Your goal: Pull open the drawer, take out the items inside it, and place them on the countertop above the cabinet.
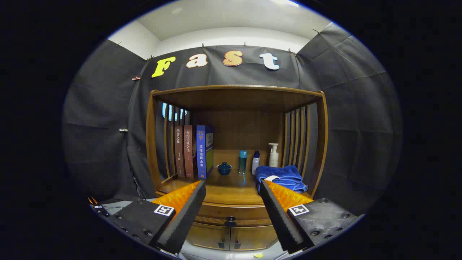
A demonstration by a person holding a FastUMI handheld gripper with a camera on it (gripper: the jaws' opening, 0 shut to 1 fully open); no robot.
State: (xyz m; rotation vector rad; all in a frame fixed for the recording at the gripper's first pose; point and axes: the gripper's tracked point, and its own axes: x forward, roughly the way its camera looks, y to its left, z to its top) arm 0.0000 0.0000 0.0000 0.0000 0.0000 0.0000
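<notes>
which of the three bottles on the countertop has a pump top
The white bottle, rightmost of the three, just behind the blue towel. The teal bottle and the blue-capped bottle have plain caps.

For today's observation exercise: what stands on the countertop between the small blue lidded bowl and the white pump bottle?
Gripper view: a teal bottle and a blue-capped white bottle.

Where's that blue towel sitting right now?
In the gripper view, the blue towel lies crumpled on the countertop, just below the pump bottle, beyond the open gripper.
</notes>
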